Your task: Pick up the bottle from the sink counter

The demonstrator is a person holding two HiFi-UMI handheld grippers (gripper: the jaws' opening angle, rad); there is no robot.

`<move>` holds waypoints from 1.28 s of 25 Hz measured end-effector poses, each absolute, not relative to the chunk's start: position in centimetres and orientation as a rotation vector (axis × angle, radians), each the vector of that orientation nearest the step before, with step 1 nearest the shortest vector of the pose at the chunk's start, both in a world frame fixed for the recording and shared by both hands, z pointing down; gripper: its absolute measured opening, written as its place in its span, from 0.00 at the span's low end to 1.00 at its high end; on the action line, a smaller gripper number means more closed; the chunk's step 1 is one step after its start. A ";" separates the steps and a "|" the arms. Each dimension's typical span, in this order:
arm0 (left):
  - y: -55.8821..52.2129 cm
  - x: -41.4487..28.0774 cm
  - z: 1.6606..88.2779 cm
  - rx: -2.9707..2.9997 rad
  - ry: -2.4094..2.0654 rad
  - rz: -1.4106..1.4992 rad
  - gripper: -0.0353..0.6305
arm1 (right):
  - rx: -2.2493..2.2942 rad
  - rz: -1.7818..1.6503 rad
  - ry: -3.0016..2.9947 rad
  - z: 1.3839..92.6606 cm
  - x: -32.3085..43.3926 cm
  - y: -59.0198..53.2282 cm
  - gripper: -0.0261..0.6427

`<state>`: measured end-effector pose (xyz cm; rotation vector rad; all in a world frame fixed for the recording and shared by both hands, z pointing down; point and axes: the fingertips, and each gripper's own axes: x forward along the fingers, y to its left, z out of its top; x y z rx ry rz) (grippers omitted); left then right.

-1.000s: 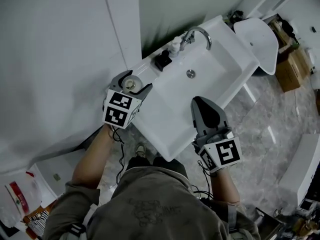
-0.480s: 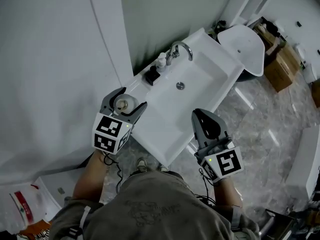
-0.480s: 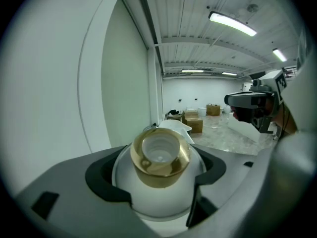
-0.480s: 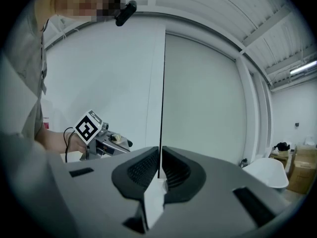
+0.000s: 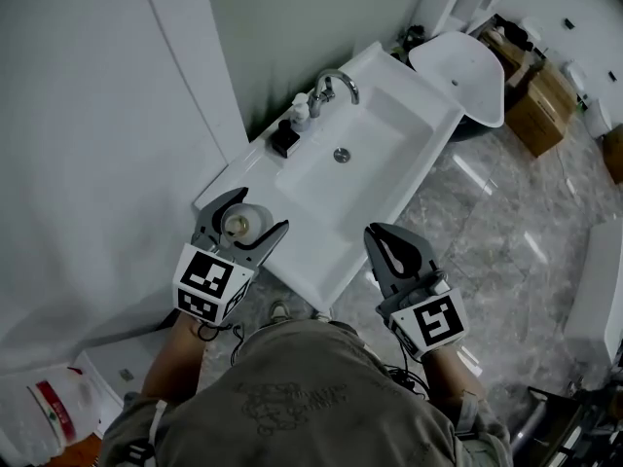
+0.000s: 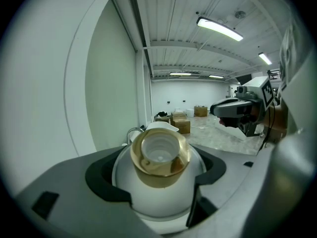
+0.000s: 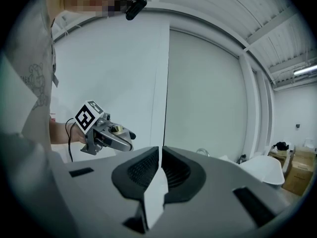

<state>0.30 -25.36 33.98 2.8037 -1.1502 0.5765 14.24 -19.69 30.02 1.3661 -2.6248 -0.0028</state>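
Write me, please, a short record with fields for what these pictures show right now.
left tongs: shut on the bottle, which has a white body and a gold collar
right tongs: shut, empty, held over the floor beside the sink counter
bottle clear of the counter: cannot tell
also on the counter: faucet, with a small white container beside it

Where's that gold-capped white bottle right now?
The bottle sits at the head view's left, clamped in the left gripper's jaws by the sink counter's near end.
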 end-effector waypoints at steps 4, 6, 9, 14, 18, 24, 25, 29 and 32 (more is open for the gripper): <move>-24.1 0.9 34.6 2.796 -1.124 0.565 0.58 | 1.375 0.051 -2.629 30.9 14.2 -19.0 0.10; -23.7 1.1 35.0 2.790 -1.114 0.568 0.58 | 1.359 0.066 -2.635 31.3 13.8 -18.7 0.10; -23.2 1.2 35.5 2.782 -1.101 0.575 0.58 | 1.330 0.091 -2.639 32.0 13.0 -18.4 0.10; -22.8 0.9 35.9 2.766 -1.108 0.594 0.58 | 1.318 0.087 -2.638 32.2 12.6 -18.2 0.10; -22.7 0.7 36.2 2.756 -1.108 0.598 0.58 | 1.315 0.081 -2.634 32.3 12.6 -18.4 0.10; -22.8 0.6 36.7 2.751 -1.112 0.609 0.58 | 1.320 0.083 -2.621 32.7 12.5 -18.4 0.10; -22.8 0.6 36.7 2.752 -1.112 0.611 0.58 | 1.323 0.086 -2.613 32.8 12.6 -18.4 0.10; -22.7 0.7 36.4 2.767 -1.119 0.629 0.58 | 1.341 0.103 -2.590 33.0 13.0 -18.3 0.10; -22.6 0.8 36.1 2.778 -1.121 0.630 0.58 | 1.341 0.096 -2.614 32.7 12.7 -18.4 0.10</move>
